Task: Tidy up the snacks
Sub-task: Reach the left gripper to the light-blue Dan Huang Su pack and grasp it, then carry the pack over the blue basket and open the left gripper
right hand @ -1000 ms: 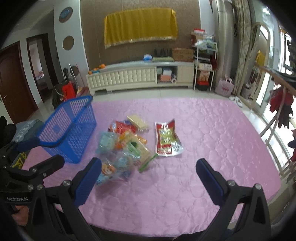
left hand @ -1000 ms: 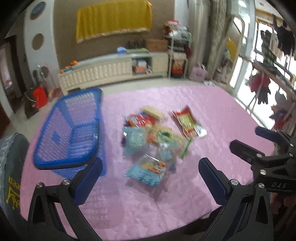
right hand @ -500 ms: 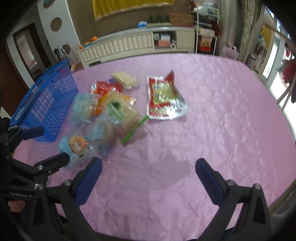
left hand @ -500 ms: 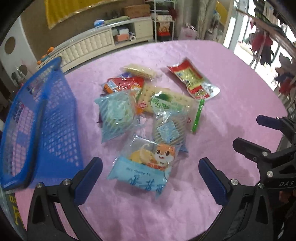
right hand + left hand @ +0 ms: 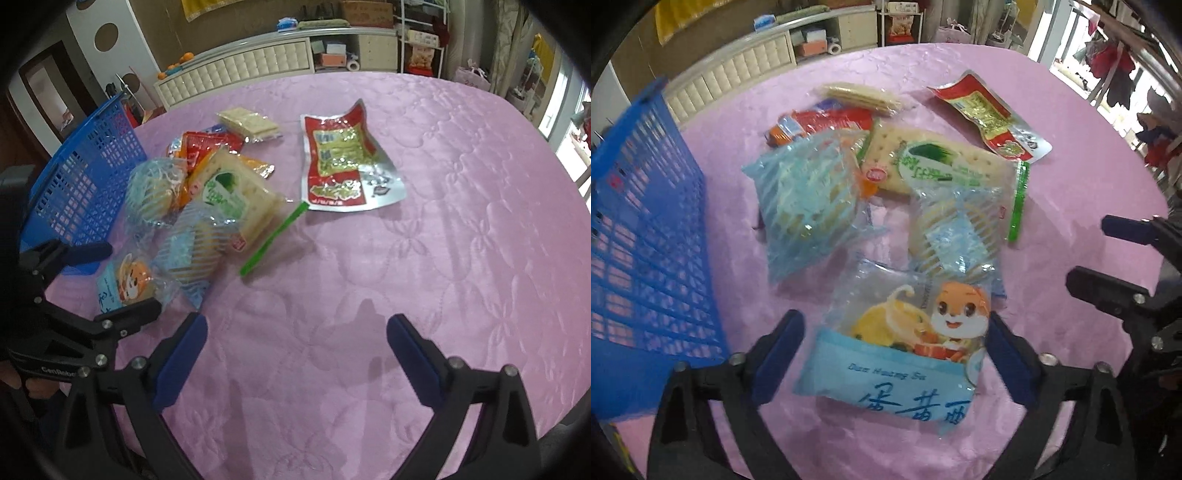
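A pile of snack packets lies on the pink quilted table. My left gripper (image 5: pixel 895 350) is open and straddles a light blue packet with a cartoon fox (image 5: pixel 905 350); its fingers stand either side, not closed on it. Behind lie two blue striped packets (image 5: pixel 809 195), a green-labelled cracker pack (image 5: pixel 931 162), a red packet (image 5: pixel 820 122), a pale cracker pack (image 5: pixel 860 96) and a red-and-silver pouch (image 5: pixel 990 118). My right gripper (image 5: pixel 295 354) is open and empty above bare cloth, right of the pile. The pouch also shows in the right wrist view (image 5: pixel 343 166).
A blue mesh basket (image 5: pixel 639 229) stands at the left of the pile, also in the right wrist view (image 5: pixel 85 181). The pink table (image 5: pixel 461 240) ends at the right in a rounded edge. A white cabinet (image 5: pixel 258 62) stands beyond the far edge.
My left gripper has moved down and forward onto the pile until the fox packet sits between its open fingers. My right gripper has lowered and tilted toward the table.
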A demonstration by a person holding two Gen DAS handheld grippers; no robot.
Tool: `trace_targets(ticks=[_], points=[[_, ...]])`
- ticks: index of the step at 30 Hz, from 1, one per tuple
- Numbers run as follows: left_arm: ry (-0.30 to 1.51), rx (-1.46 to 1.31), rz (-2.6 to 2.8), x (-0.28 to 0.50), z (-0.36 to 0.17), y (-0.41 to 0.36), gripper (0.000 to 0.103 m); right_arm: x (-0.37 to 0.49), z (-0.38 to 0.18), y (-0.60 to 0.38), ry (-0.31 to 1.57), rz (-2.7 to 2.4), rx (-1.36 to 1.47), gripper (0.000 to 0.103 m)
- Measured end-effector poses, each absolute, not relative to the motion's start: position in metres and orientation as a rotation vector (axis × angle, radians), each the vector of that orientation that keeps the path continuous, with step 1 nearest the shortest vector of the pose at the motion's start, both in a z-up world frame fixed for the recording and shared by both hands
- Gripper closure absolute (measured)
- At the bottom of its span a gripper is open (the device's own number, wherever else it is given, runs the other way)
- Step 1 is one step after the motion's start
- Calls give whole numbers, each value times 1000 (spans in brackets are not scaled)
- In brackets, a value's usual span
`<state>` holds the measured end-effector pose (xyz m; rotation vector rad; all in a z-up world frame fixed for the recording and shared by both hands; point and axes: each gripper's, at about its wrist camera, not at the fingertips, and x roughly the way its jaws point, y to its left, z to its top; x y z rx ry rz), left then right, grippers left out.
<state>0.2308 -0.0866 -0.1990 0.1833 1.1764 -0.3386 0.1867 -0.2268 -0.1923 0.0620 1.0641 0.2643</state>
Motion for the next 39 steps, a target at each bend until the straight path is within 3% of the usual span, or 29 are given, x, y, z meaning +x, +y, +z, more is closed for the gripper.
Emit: trace_targets(ticks=[2, 4, 10, 18, 26, 39], points=[[1165, 182, -334, 228, -199, -87, 30, 188, -190, -224, 1063, 273, 62, 7], [1160, 170, -324, 222, -195, -86, 34, 189, -189, -221, 1061, 275, 56, 10], [1081, 137, -323, 206, -164, -84, 35, 186, -169, -217, 1037, 298, 64, 19], [878, 107, -241, 198, -87, -61, 35, 190, -121, -195, 947, 340, 37, 19], [775, 36, -119, 206, -43, -10, 35, 212, -93, -154, 899, 398, 25, 19], [840, -22, 75, 245, -67, 85, 35, 261, -146, -82, 1032, 396, -4, 19]])
